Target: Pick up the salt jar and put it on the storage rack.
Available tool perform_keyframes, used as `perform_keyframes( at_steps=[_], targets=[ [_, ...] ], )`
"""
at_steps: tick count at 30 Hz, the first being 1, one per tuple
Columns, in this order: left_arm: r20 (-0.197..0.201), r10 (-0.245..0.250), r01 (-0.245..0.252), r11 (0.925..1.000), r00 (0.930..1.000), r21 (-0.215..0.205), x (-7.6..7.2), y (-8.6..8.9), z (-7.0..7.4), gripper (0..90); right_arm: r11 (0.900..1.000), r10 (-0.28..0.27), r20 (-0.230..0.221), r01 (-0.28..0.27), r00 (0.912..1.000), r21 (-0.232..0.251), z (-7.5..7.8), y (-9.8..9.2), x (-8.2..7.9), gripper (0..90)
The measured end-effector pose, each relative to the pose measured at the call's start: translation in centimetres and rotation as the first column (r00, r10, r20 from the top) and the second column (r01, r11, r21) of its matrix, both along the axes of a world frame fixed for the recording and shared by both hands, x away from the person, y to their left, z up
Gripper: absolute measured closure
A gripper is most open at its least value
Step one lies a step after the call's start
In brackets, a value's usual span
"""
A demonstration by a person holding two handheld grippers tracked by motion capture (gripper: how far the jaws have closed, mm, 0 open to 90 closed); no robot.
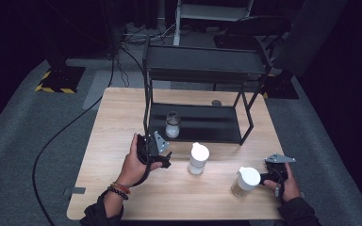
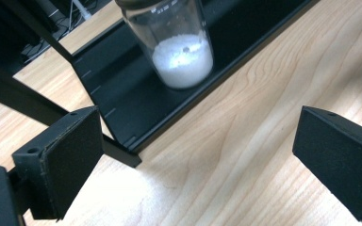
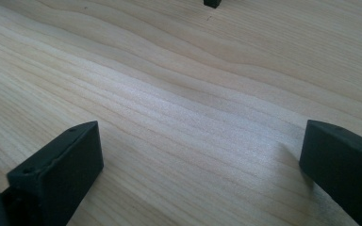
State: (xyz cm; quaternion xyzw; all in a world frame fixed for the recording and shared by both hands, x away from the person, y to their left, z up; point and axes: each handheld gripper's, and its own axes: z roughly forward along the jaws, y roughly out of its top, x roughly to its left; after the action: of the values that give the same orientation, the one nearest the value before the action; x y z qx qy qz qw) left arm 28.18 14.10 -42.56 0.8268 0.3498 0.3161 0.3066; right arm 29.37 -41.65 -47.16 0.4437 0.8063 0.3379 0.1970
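While the wooden worktop (image 1: 122, 197) carries a black two-tier rack (image 1: 202, 66), a glass jar of white powder (image 1: 172, 125) stands on the rack's lower shelf near its front left corner. Two white-lidded jars sit on the worktop: one (image 1: 198, 158) just before the rack, the other (image 1: 245, 181) just beside the right tool (image 1: 265, 179). The left tool (image 2: 202, 160) hangs near the shelf, jaws wide apart and empty, facing the powder jar (image 2: 174, 42). The right tool (image 3: 198, 160) also gapes empty.

Glass jar (image 2: 174, 42) glossy; wood table (image 2: 264, 117) matt, grained.
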Motion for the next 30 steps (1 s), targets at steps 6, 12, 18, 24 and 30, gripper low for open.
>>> perform_keyframes(
  at_steps=[6,12,18,24,30],
  targets=[
    [-0.007,0.010,-0.010,0.9999,0.9999,0.010,-0.8,0.3,-0.7,2.7,1.000,0.000,0.000,0.000,1.0000,0.000,0.0,0.0,0.0,0.0],
    [-0.011,0.003,-0.002,0.9996,0.9999,0.029,-1.7,0.6,-1.4,2.7,1.000,0.001,0.000,-0.001,1.0000,0.000,0.0,0.0,0.0,0.0],
    [-0.007,0.020,-0.020,0.9984,0.9998,0.054,-2.5,0.8,-2.5,2.7,1.000,0.001,0.000,-0.001,1.0000,0.000,0.0,0.0,0.0,0.0],
    [-0.025,0.019,-0.018,0.9981,0.9995,0.058,-3.3,1.8,-2.8,2.7,1.000,0.001,0.000,-0.001,1.0000,0.000,0.0,0.0,0.0,0.0],
    [-0.041,0.010,-0.008,0.9981,0.9991,0.061,-4.0,2.7,-3.1,2.7,1.000,0.001,0.000,-0.001,1.0000,0.000,0.0,0.0,0.0,0.0]
  ],
)
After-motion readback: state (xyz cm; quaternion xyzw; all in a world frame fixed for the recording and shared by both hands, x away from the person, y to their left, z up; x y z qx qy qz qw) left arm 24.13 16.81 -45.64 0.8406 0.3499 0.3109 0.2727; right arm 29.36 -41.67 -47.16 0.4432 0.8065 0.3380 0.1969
